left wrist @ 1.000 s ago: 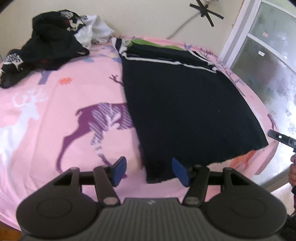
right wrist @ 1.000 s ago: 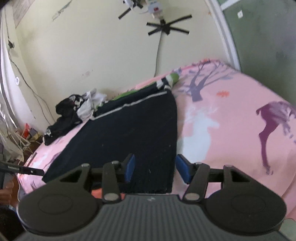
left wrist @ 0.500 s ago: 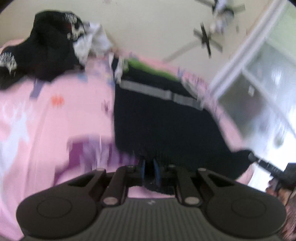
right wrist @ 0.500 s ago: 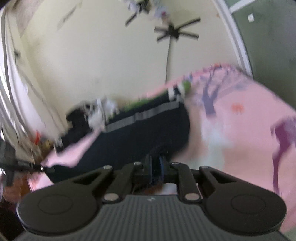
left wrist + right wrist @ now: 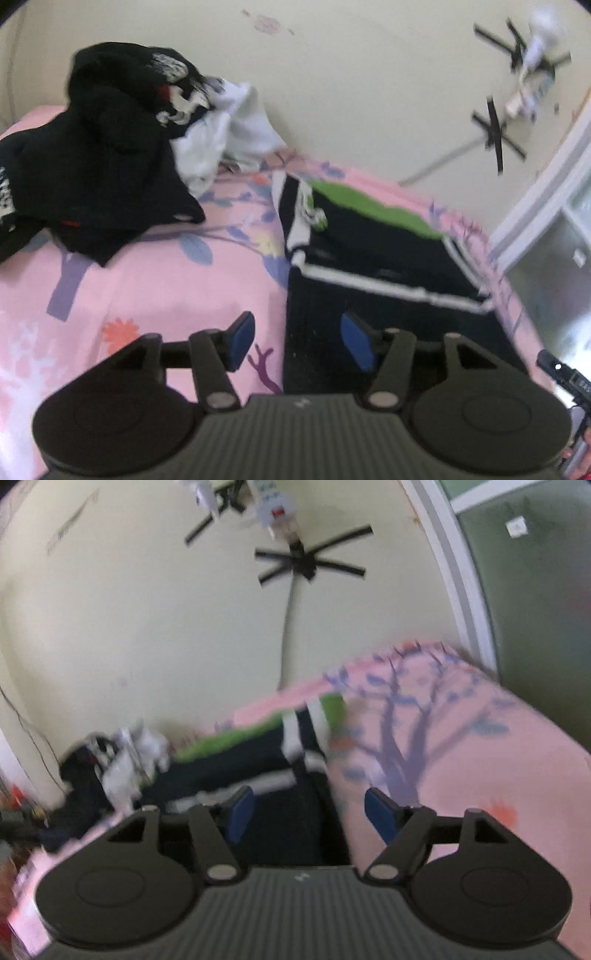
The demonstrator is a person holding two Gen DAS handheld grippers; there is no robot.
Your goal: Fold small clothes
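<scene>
A dark navy garment (image 5: 373,266) with white stripes and a green collar part lies flat on the pink printed bedsheet (image 5: 155,280). It looks folded, shorter than before. My left gripper (image 5: 297,341) is open and empty, over the garment's left edge. In the right wrist view the same garment (image 5: 284,775) lies ahead, blurred. My right gripper (image 5: 308,814) is open and empty, over the garment's right edge.
A heap of black and white clothes (image 5: 110,155) lies at the back left of the bed; it also shows in the right wrist view (image 5: 110,764). A cream wall is behind. A window frame (image 5: 546,206) stands at the right. The other gripper's tip (image 5: 561,373) shows at far right.
Both grippers shut on the garment's near hem, carried it forward toward the collar end, then opened and let it go. Both now sit farther up the bed.
</scene>
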